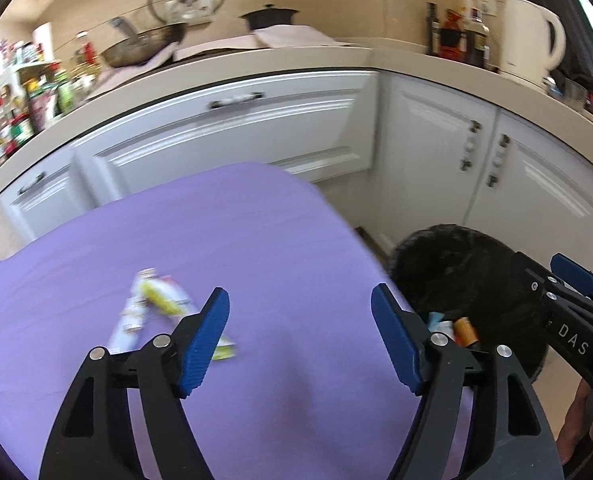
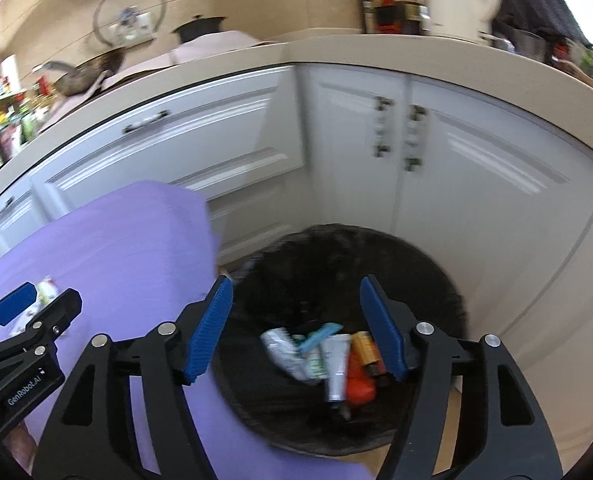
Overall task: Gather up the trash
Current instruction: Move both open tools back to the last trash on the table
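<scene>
A white and yellow wrapper (image 1: 152, 308) lies on the purple tablecloth (image 1: 176, 240). My left gripper (image 1: 300, 336) is open and empty above the cloth, just right of the wrapper. A black-lined trash bin (image 2: 336, 280) stands on the floor beside the table; it also shows in the left wrist view (image 1: 456, 264). It holds tubes (image 2: 336, 360), an orange piece (image 2: 360, 388) and other trash. My right gripper (image 2: 296, 328) is open and empty above the bin. The left gripper (image 2: 20, 312) shows at the left of the right wrist view, over the wrapper (image 2: 48, 288).
White kitchen cabinets (image 1: 256, 132) and a beige counter (image 1: 336, 60) stand behind the table. On the counter are a pan (image 1: 140, 46), a black pot (image 1: 270, 16), bottles (image 1: 456, 36), a white kettle (image 1: 532, 40) and a shelf of jars (image 1: 16, 100).
</scene>
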{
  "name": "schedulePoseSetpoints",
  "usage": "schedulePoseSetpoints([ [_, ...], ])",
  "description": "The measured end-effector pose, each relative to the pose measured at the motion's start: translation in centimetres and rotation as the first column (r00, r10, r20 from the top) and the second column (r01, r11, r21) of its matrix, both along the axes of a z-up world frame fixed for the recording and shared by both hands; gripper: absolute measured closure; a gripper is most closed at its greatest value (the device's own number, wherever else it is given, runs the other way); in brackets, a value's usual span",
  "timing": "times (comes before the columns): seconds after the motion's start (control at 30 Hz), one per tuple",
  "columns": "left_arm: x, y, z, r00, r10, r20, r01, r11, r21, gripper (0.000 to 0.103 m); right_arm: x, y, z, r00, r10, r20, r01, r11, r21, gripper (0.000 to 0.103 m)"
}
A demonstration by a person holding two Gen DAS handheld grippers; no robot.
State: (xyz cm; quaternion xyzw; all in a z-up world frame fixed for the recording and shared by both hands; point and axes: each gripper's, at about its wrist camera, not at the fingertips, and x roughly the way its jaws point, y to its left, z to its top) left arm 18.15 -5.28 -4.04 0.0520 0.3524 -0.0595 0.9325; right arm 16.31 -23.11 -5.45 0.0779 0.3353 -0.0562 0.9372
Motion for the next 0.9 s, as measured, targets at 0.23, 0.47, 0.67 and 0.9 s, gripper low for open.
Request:
schedulePoseSetpoints([
  [0.23,-1.1,7.0,0.8,0.991,0.132,0.019,-0.132,0.991,0.005,0.029,0.9,5.8,0.6,0.992,0.125,0.007,-0.125,0.992,0.03,0.028],
  [0.47,-1.9,12.8,0.3,0.97,0.242,0.006,-0.243,0.97,0.014,0.029,1.9,11.4,0.7,0.974,0.226,-0.009,-0.226,0.974,0.017,0.023],
  [0.67,-2.7,16.7,-0.3,0.949,0.315,-0.01,-0.315,0.949,0.008,0.029,3.1,15.9,0.2,0.951,0.304,-0.048,-0.305,0.952,0.002,0.023],
  [0.9,-3.2,20.2,-0.9,0.926,0.378,-0.025,-0.378,0.926,0.004,0.029,4.2,20.0,-0.9,0.925,0.367,-0.095,-0.373,0.927,-0.05,0.024],
])
